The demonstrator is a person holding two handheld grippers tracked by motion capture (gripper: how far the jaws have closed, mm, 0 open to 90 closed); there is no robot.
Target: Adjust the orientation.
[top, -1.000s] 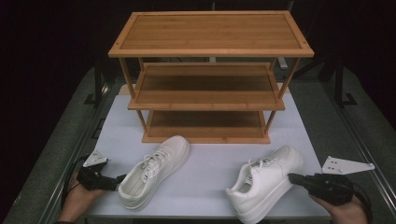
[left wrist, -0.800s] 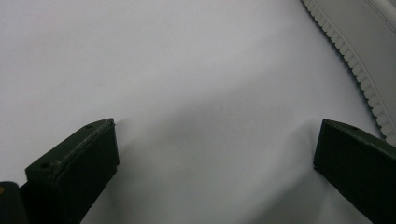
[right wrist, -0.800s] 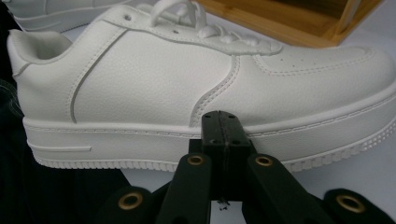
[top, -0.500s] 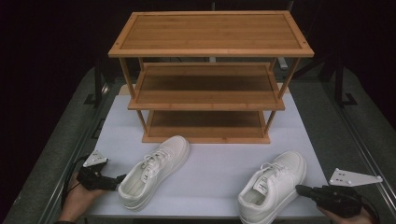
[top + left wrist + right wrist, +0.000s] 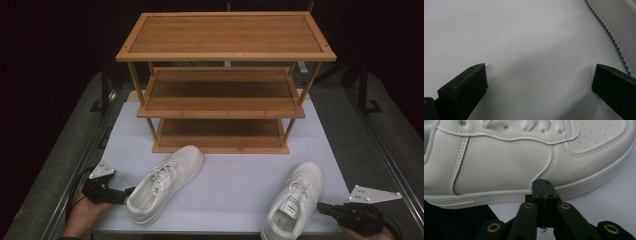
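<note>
Two white sneakers are sitting on the white surface (image 5: 235, 185) in front of the three-tier bamboo shoe rack (image 5: 225, 80). The right gripper (image 5: 324, 207), fingers pressed together with nothing between, is touching the side of the right sneaker (image 5: 295, 200) at its sole. The left gripper (image 5: 129, 192), fingers wide apart, is resting just beside the heel of the left sneaker (image 5: 165, 182).

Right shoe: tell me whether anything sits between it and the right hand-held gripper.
Nothing visible does. The right hand-held gripper, jaws shut together, has its tip right at the side of the right shoe, just above the sole; whether it touches is unclear.
</note>
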